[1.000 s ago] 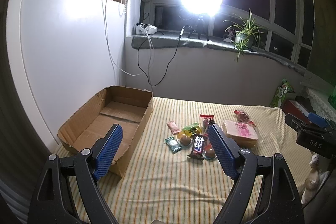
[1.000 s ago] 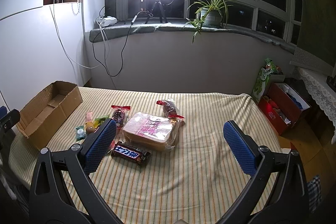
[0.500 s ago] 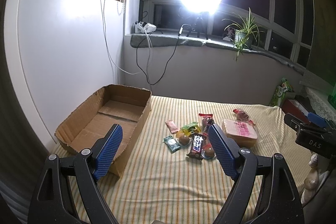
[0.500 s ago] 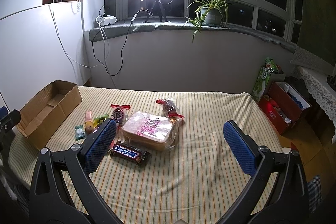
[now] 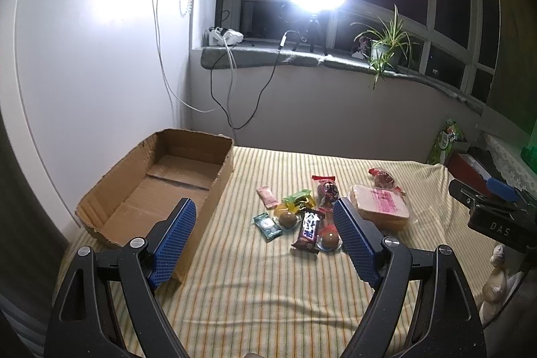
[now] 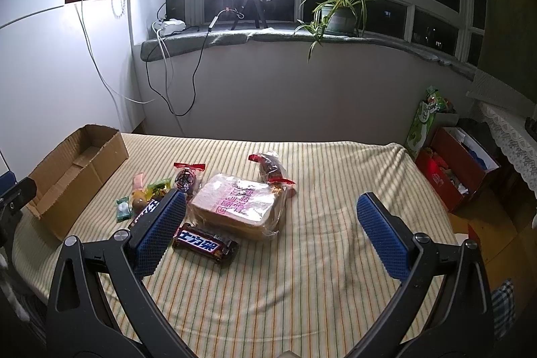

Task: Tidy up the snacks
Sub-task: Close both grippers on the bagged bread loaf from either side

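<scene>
Left wrist view has drifted slightly; both grippers' jaws stay spread, empty: left gripper (image 5: 265, 239), right gripper (image 6: 272, 232); cardboard box (image 5: 161, 183) left of frame beside snacks (image 5: 302, 213).

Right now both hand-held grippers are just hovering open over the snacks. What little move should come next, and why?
Probably lower the right hand-held gripper onto the chocolate bar lying just in front of it. Both grippers are open and hold nothing, the cardboard box has no snacks in it, and every snack lies loose on the striped cloth. That bar is nearest and sits apart from the bread.
</scene>
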Available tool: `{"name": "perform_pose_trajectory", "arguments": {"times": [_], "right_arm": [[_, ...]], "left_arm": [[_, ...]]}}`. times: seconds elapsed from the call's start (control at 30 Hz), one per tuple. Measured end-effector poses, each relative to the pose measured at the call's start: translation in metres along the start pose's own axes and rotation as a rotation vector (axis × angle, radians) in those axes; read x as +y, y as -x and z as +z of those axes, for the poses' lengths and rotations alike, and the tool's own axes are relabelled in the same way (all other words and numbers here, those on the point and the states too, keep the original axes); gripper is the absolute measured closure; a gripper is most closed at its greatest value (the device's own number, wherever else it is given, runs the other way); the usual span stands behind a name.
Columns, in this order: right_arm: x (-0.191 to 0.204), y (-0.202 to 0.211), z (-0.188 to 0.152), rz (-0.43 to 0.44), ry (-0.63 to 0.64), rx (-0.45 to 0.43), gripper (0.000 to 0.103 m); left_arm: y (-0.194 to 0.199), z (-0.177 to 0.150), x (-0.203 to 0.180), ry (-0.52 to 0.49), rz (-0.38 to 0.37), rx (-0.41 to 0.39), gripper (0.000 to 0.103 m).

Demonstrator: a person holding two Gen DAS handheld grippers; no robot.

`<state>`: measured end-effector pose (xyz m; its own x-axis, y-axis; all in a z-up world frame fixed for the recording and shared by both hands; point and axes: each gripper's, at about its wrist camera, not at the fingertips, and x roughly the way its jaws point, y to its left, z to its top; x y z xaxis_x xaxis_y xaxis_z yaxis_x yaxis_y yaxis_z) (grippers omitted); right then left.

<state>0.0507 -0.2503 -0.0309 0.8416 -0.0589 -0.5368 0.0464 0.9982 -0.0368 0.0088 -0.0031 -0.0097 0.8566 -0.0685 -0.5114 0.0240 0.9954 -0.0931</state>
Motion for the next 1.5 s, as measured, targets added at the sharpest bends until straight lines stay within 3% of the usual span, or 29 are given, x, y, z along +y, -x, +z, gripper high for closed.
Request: {"name": "perform_pose_trajectory", "arguments": {"times": [0.2,0.4,0.53,0.73,0.9,1.23,1.5], "right_arm": [[-0.005,-0.009,-0.001,0.029,-0.012,0.027,0.0],[-0.009,-0.021,-0.003,0.093,-0.027,0.075,0.01],[-0.013,-0.031,-0.007,0.135,-0.051,0.114,0.026],[-0.023,-0.051,-0.012,0.213,-0.109,0.181,0.035],[-0.038,-0.073,-0.014,0.302,-0.195,0.257,0.039],[-0.053,-0.113,-0.013,0.394,-0.271,0.346,0.041],[-0.056,-0.143,-0.013,0.429,-0.31,0.409,0.049]], "left_arm": [[-0.012,-0.002,-0.006,-0.007,-0.034,0.029,0.02],[-0.028,-0.005,-0.013,0.007,-0.107,0.08,0.021],[-0.043,-0.008,-0.018,0.021,-0.166,0.126,0.028],[-0.069,-0.012,-0.026,0.04,-0.245,0.192,0.04],[-0.093,-0.014,-0.038,0.065,-0.332,0.255,0.048],[-0.137,-0.015,-0.069,0.068,-0.445,0.363,0.059],[-0.161,-0.014,-0.084,0.065,-0.478,0.411,0.065]]}}
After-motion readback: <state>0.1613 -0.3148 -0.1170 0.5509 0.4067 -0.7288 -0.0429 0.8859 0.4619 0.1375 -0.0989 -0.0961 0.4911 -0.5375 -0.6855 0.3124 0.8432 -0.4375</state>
